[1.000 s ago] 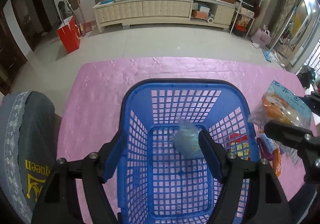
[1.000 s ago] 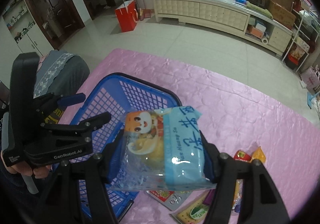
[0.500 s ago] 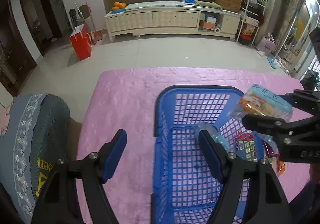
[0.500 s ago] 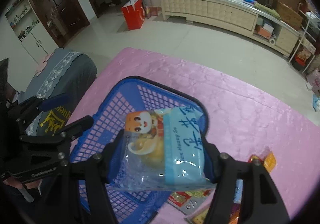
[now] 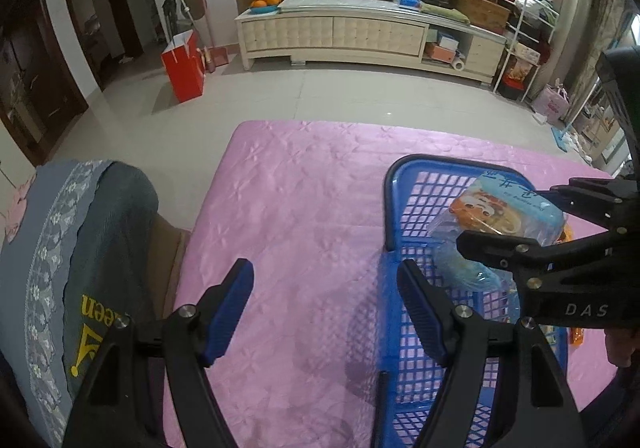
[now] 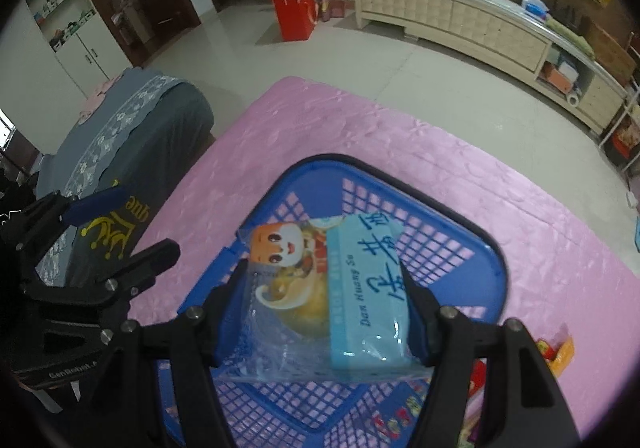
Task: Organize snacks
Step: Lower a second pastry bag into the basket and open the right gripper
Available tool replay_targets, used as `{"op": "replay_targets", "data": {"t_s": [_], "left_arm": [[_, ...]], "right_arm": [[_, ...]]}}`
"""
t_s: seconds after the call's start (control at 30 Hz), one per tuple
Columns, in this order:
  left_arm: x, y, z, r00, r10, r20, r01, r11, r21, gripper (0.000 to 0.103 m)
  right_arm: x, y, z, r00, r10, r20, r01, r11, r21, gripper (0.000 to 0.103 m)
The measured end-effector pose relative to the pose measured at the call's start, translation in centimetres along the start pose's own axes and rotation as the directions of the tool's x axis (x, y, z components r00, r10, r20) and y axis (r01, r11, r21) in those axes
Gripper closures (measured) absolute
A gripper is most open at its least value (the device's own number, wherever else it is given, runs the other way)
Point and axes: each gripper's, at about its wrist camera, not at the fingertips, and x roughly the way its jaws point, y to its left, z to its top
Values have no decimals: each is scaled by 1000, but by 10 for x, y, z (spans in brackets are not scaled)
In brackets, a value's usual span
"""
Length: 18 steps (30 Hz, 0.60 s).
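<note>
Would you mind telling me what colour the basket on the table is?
The basket is blue, shown best in the right wrist view.

Black tongs (image 5: 324,308), blue pads (image 5: 228,304)

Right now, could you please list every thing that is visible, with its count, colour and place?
basket: 1, blue, on the pink cloth, below the held packet
snack packet: 1, clear with light blue label and orange cartoon, held over the basket
small packet: 1, pale blue, inside the basket
loose snacks: several, red and orange, on the cloth right of the basket
cloth: 1, pink, covering the table
chair cover: 1, grey, left of the table
bag: 1, red, on the floor
cabinet: 1, cream, by the far wall
oranges: several, on the cabinet
left hand-held gripper: open, empty
right hand-held gripper: closed on the snack packet
</note>
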Motion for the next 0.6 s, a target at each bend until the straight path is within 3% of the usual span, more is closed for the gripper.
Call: {"op": "replay_targets", "data": {"t_s": [0.27, 0.4, 0.6], "left_arm": [[5, 8, -11, 1000, 19, -5, -19, 1000, -8, 31], [5, 12, -15, 1000, 27, -8, -27, 999, -21, 31], [-17, 0, -16, 999, 29, 25, -29, 999, -28, 31]], "right_arm": [[18, 9, 4, 999, -52, 9, 53, 996, -69, 30], [13, 5, 4, 996, -89, 21, 90, 995, -34, 13], [-17, -1, -6, 995, -92, 48, 93, 996, -16, 12]]}}
